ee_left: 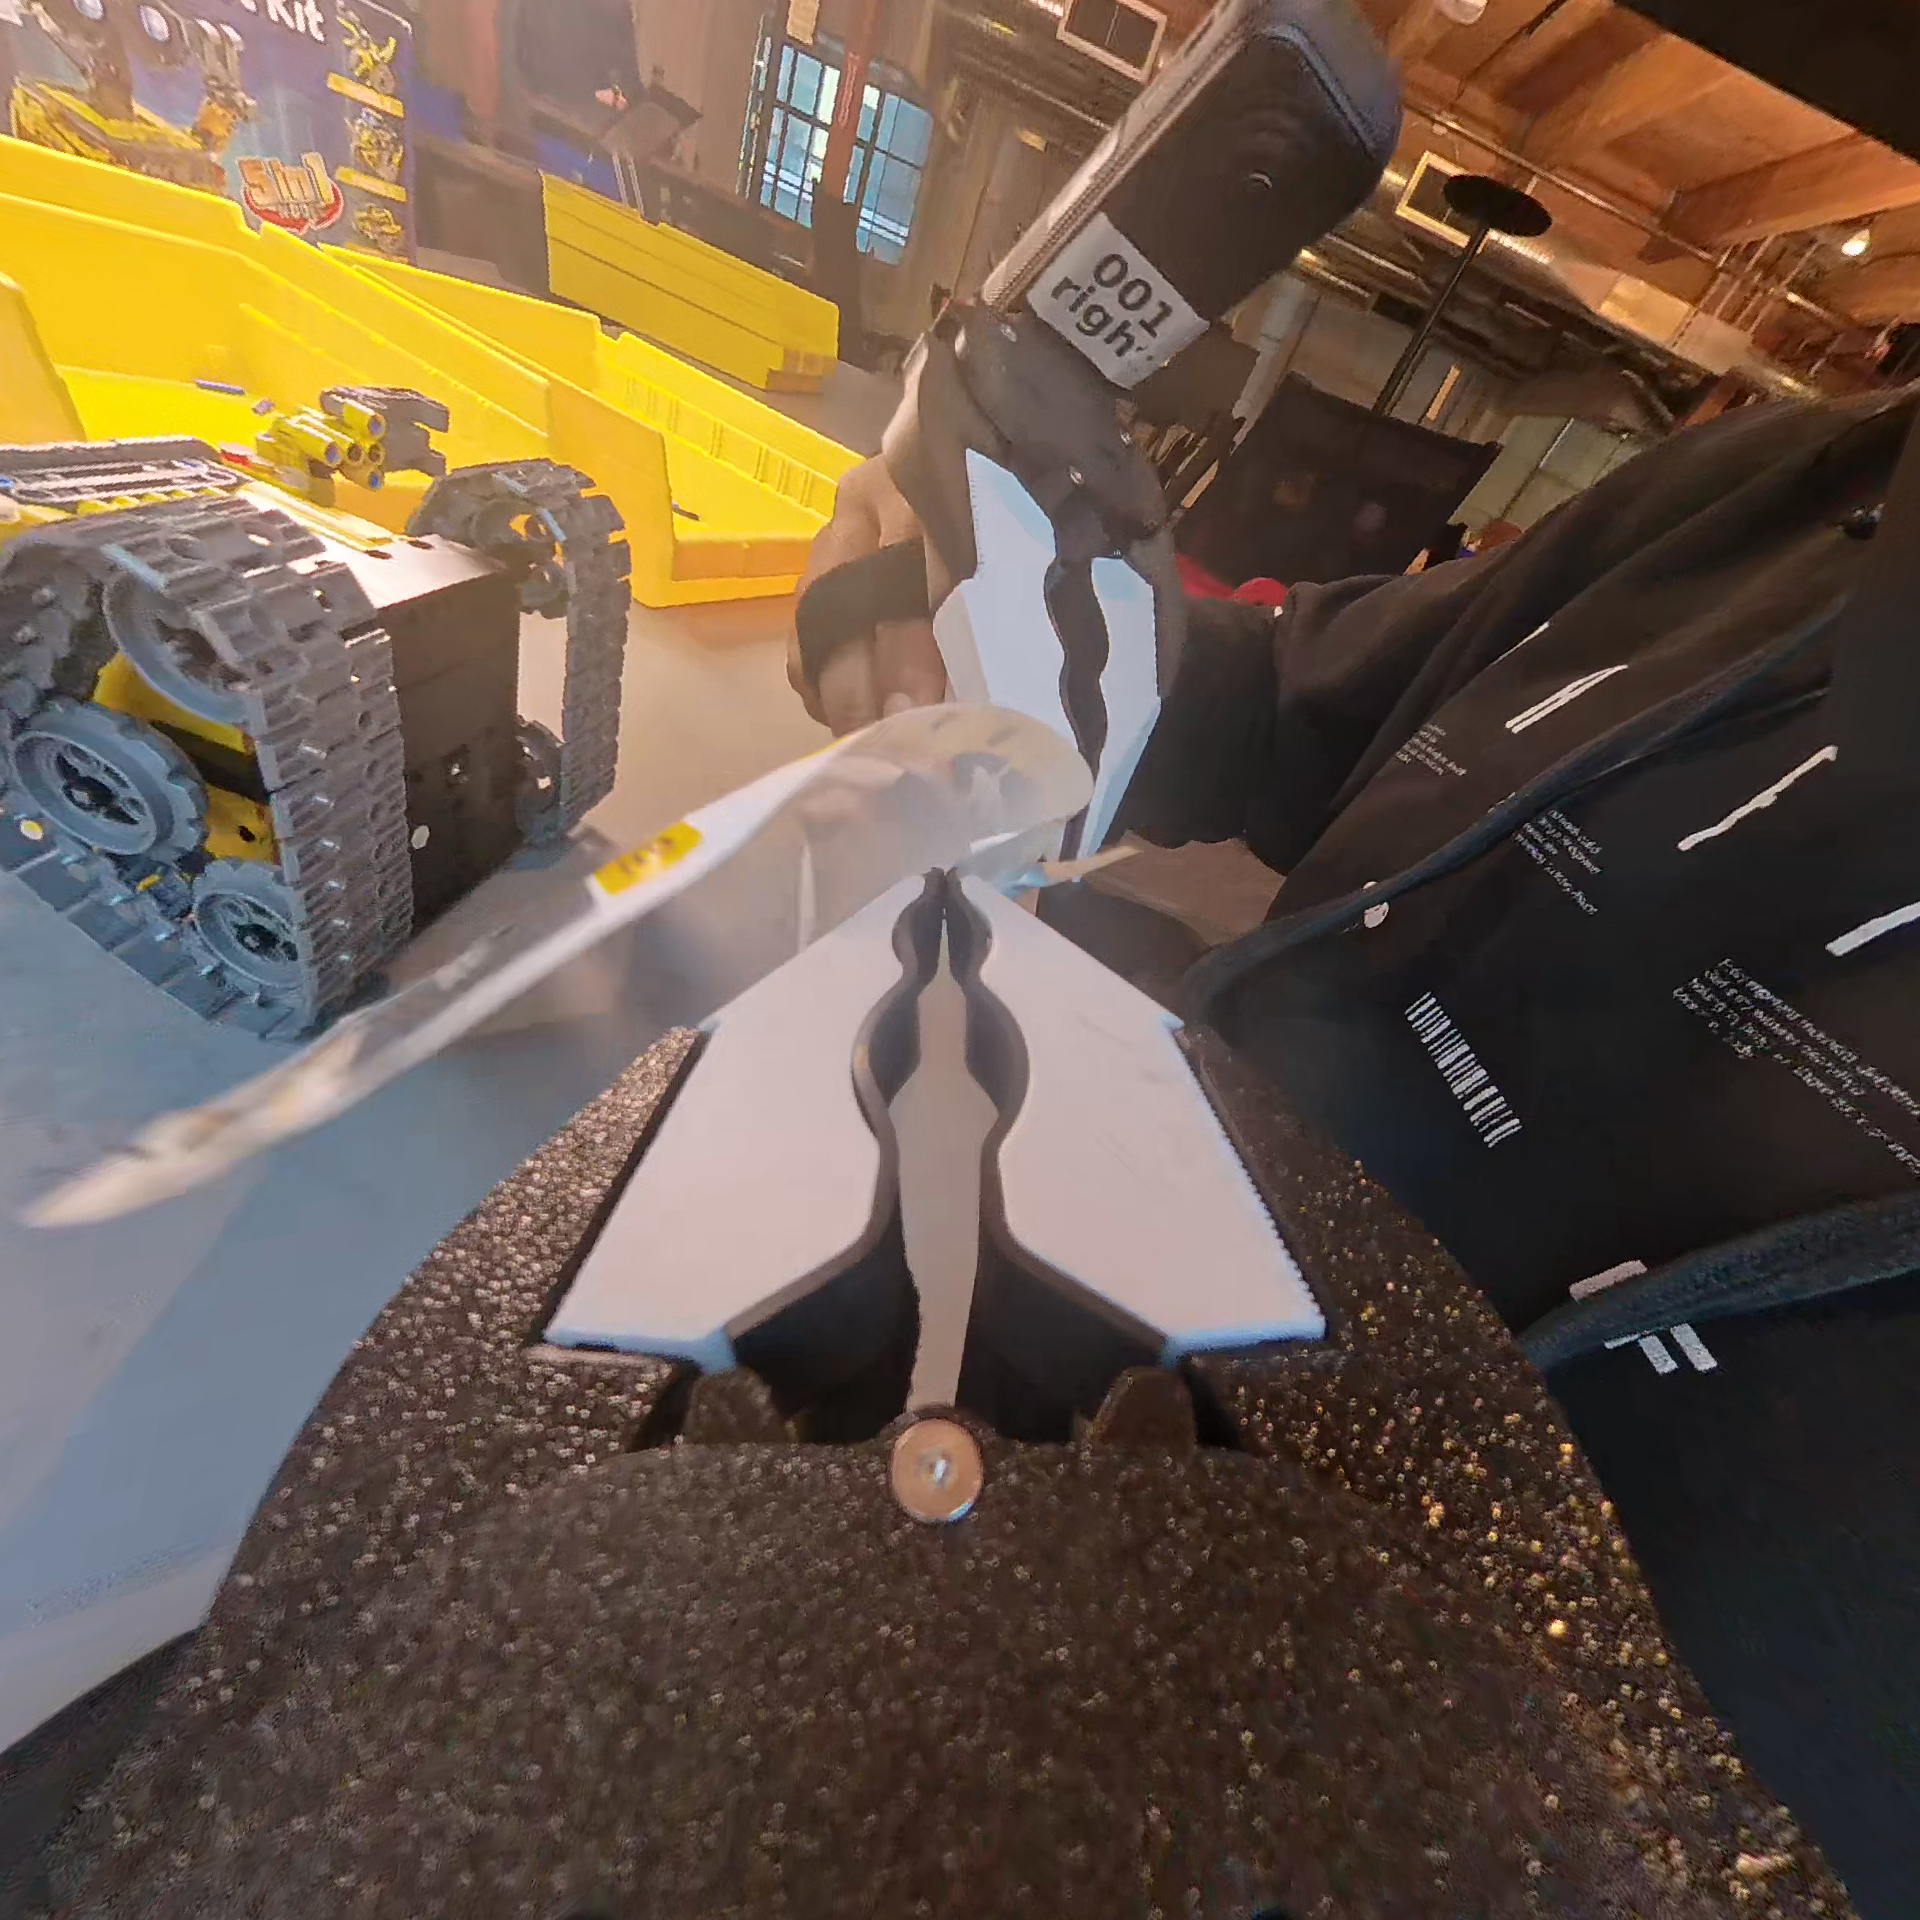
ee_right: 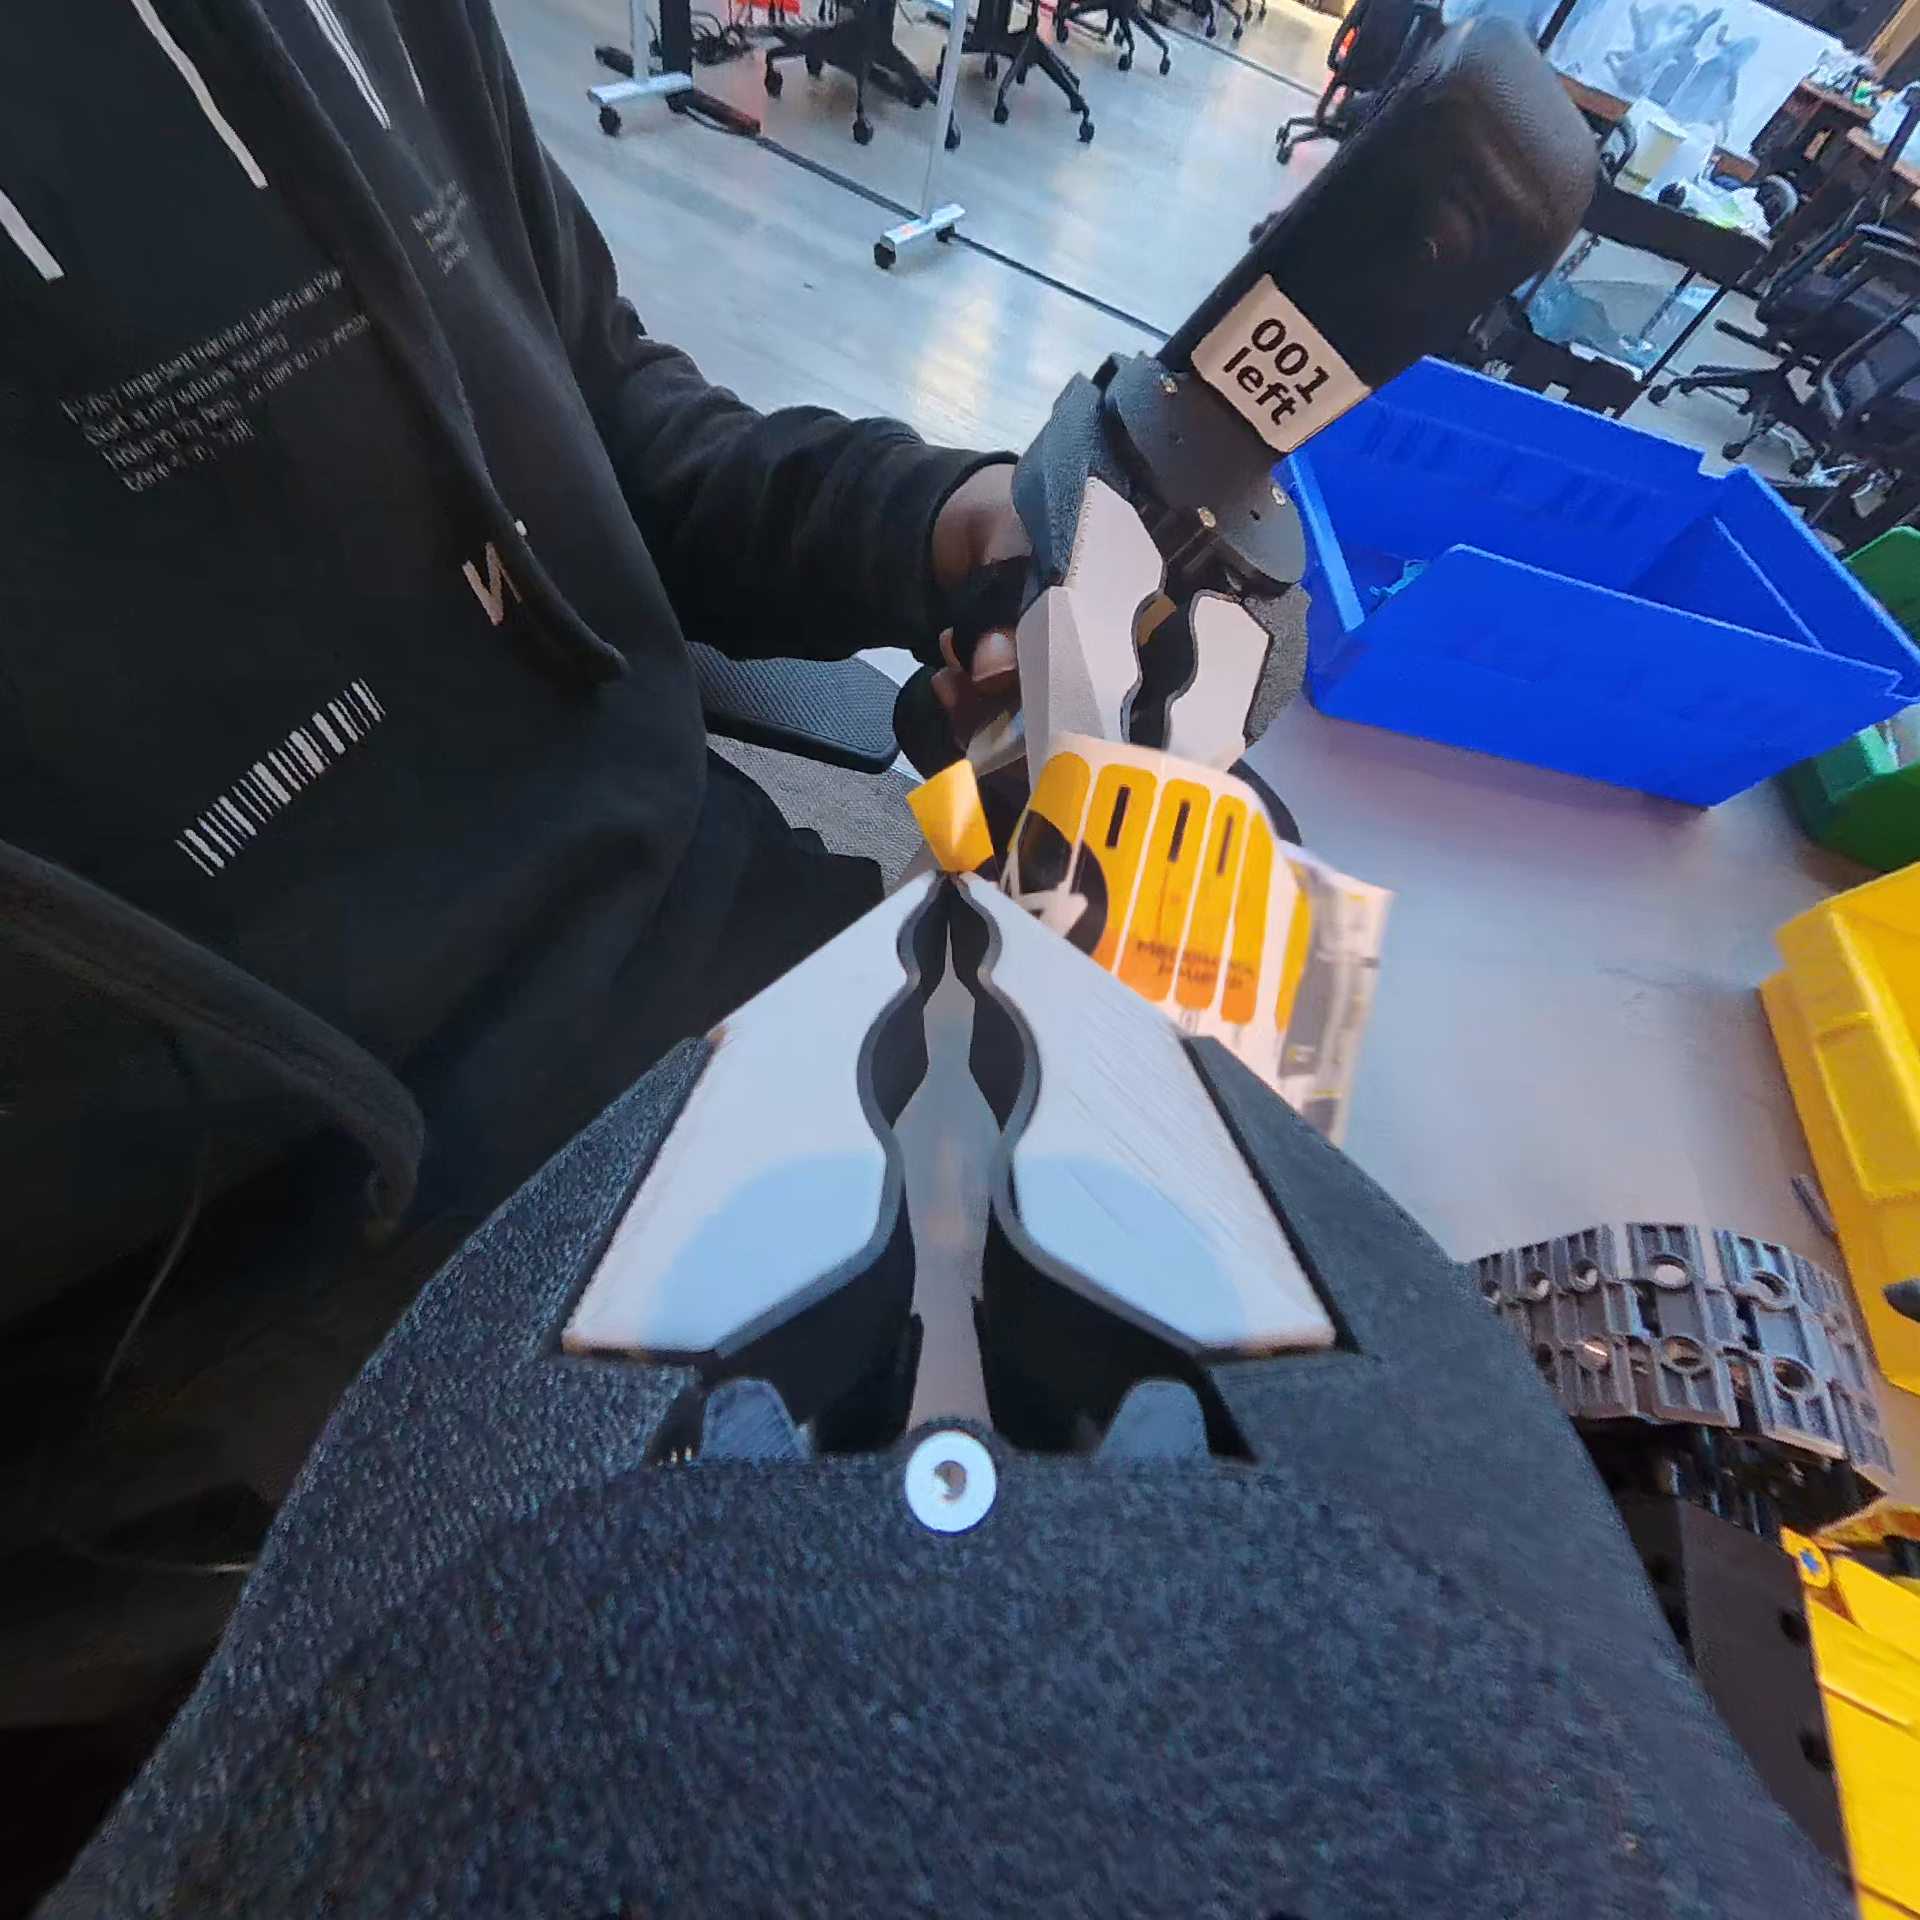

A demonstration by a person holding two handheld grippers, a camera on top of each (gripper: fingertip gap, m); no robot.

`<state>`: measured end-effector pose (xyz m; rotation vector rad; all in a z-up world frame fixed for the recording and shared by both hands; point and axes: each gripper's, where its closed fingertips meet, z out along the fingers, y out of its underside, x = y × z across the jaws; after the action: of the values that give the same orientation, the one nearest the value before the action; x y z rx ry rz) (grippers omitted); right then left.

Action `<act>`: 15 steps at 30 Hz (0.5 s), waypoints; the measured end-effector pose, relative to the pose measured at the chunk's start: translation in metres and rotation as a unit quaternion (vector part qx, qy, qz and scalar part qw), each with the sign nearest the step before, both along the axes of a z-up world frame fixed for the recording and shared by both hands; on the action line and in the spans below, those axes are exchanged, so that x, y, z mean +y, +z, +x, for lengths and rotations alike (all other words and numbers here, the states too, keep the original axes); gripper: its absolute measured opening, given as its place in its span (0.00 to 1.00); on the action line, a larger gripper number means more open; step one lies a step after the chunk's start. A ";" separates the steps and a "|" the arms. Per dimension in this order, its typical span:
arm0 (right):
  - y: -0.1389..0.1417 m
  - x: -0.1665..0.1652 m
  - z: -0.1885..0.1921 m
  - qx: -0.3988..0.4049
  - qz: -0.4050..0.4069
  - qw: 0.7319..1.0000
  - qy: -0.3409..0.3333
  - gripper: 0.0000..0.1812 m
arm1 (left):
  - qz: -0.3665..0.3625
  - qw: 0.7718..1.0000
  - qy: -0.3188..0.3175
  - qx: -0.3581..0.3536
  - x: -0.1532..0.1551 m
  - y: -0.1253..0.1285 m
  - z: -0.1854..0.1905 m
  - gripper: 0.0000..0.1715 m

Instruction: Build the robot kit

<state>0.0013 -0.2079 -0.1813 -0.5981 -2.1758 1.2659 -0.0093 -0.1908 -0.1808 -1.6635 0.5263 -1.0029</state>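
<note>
A sticker sheet [ee_right: 1184,894] with yellow and black stickers hangs in the air above the grey table; in the left wrist view it [ee_left: 644,883] shows edge-on and blurred. My left gripper [ee_left: 945,883] is shut on its edge and also shows in the right wrist view [ee_right: 1132,743]. My right gripper [ee_right: 948,881] is shut on a small yellow sticker [ee_right: 951,821] curling off the sheet's corner; it also shows in the left wrist view [ee_left: 1091,821]. The two gripper tips are close together. A grey-tracked yellow and black toy vehicle [ee_left: 260,727] stands on the table to the left.
Yellow sorting trays [ee_left: 416,343] and a toy kit box [ee_left: 208,104] lie behind the vehicle. A blue bin [ee_right: 1590,603], a green bin [ee_right: 1860,790] and a yellow bin [ee_right: 1860,1091] stand on the table. A person in a black hoodie [ee_left: 1558,831] sits close by. Only a small space, under 4 cm, lies between the two pairs of fingers.
</note>
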 end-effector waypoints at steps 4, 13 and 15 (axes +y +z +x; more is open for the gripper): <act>0.003 0.008 0.000 0.005 -0.009 1.000 -0.009 0.00 | -0.004 1.000 0.007 -0.005 -0.001 -0.002 -0.006 0.00; -0.008 0.004 0.001 0.001 -0.002 1.000 -0.006 0.00 | -0.005 1.000 -0.028 0.000 -0.012 -0.008 0.004 0.04; -0.011 0.004 0.000 0.000 0.008 1.000 -0.008 0.00 | -0.007 0.999 -0.039 0.012 -0.017 -0.009 0.005 0.15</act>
<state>0.0015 -0.2037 -0.1920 -0.6077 -2.1739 1.2386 -0.0038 -0.2078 -0.1898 -1.6796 0.6067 -1.0463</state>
